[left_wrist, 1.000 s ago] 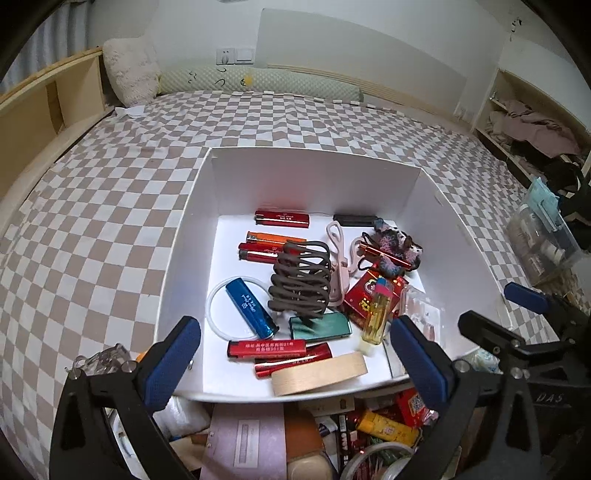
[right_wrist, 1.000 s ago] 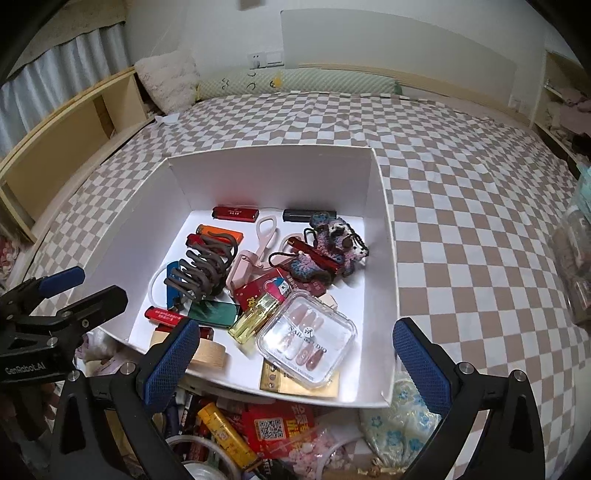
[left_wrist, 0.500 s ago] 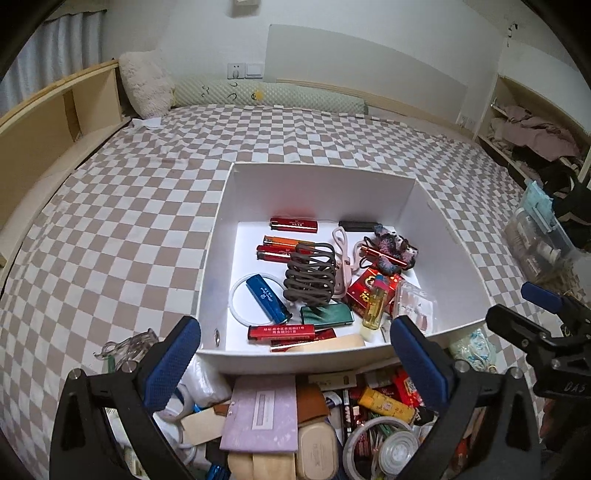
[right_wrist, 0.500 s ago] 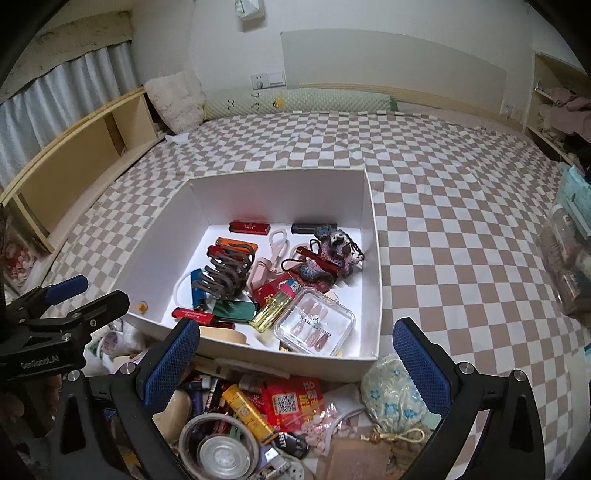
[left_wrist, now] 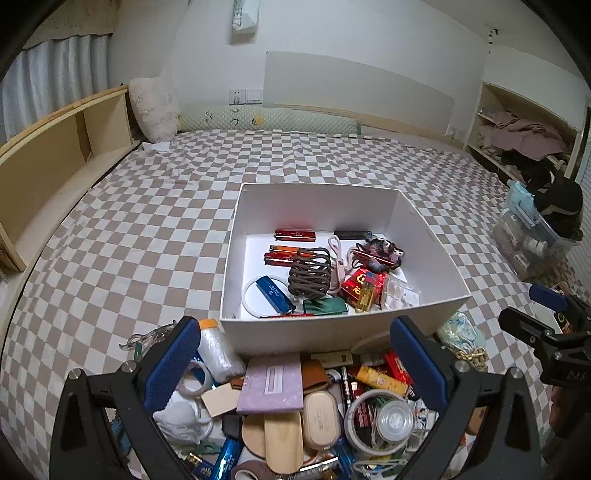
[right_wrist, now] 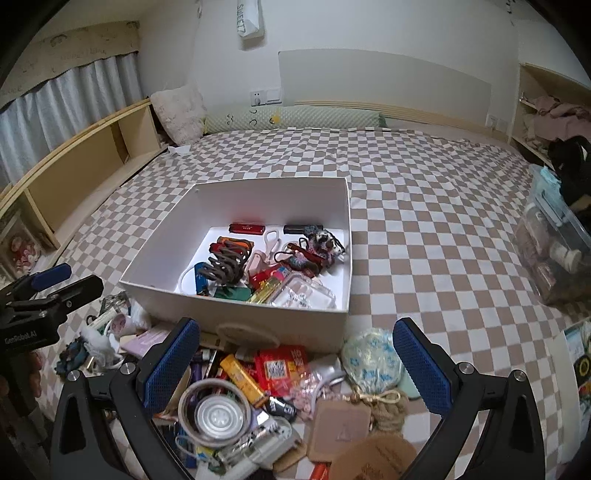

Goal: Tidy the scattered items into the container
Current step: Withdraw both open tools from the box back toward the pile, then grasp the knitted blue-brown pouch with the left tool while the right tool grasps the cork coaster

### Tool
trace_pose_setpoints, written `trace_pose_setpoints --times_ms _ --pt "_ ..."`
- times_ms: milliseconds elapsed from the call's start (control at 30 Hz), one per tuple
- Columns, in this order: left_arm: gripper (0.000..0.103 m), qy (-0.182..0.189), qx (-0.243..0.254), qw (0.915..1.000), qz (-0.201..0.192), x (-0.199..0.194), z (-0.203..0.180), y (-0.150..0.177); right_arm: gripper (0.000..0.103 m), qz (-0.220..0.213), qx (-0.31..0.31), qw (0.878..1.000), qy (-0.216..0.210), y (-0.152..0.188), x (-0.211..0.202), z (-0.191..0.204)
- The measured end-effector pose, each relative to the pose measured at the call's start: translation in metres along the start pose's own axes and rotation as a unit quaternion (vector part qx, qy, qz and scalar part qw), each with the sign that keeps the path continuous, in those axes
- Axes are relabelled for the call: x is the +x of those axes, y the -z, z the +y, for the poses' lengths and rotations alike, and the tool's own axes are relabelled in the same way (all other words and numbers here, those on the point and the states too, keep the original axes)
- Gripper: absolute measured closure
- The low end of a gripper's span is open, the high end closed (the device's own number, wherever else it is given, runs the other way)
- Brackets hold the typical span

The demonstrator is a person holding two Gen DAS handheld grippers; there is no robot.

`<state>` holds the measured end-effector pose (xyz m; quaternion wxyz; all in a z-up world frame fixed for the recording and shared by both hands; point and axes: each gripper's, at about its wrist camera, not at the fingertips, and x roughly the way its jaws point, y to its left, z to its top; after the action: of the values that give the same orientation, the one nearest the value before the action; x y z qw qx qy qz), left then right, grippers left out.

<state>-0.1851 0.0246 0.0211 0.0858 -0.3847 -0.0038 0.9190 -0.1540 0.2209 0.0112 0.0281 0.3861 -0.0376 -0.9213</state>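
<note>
Both grippers have pulled back from the white box, which now sits farther off on the checkered bedspread, baring more of the scattered pile before it. "GenRobot.AI" marks the left gripper; both it and the right gripper gape wide, empty.

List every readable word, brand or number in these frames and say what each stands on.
"GenRoboLAI", as far as it reads: left gripper body, right wrist view.
"DAS": right gripper body, left wrist view.
"SWEET", partly cut off: white bag on the wall.
Print on the red packet, lighters and clear case: too small to read.
</note>
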Motion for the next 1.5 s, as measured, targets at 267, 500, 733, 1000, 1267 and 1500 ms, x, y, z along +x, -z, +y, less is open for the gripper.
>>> trace_pose_setpoints --times_ms 267,500,733,1000,1267,1500 --pt "0.000 -0.020 0.007 0.9995 -0.025 -0.023 -0.004 0.022 0.000 -0.033 0.014 0.999 0.007 0.020 -0.027 -0.001" --pt "0.000 -0.014 0.001 0.9993 -0.034 -0.036 -0.005 0.036 0.000 -0.038 0.008 0.999 0.005 0.037 -0.032 0.002" --pt "0.000 -0.001 -0.014 0.9993 -0.035 -0.040 -0.003 0.055 0.000 -0.044 0.016 0.999 -0.006 0.055 -0.036 0.003" --pt "0.000 -0.009 -0.010 0.9982 -0.058 -0.049 0.001 0.074 0.000 -0.071 0.021 0.997 0.002 0.075 -0.046 -0.006" --pt "0.000 -0.020 -0.027 0.9976 -0.061 -0.049 0.025 0.088 0.000 -0.071 0.043 0.996 0.015 0.096 -0.040 -0.023" --pt "0.000 -0.029 -0.052 0.9970 -0.050 -0.047 0.051 0.099 0.000 -0.069 0.027 0.997 0.037 0.114 -0.031 -0.027"
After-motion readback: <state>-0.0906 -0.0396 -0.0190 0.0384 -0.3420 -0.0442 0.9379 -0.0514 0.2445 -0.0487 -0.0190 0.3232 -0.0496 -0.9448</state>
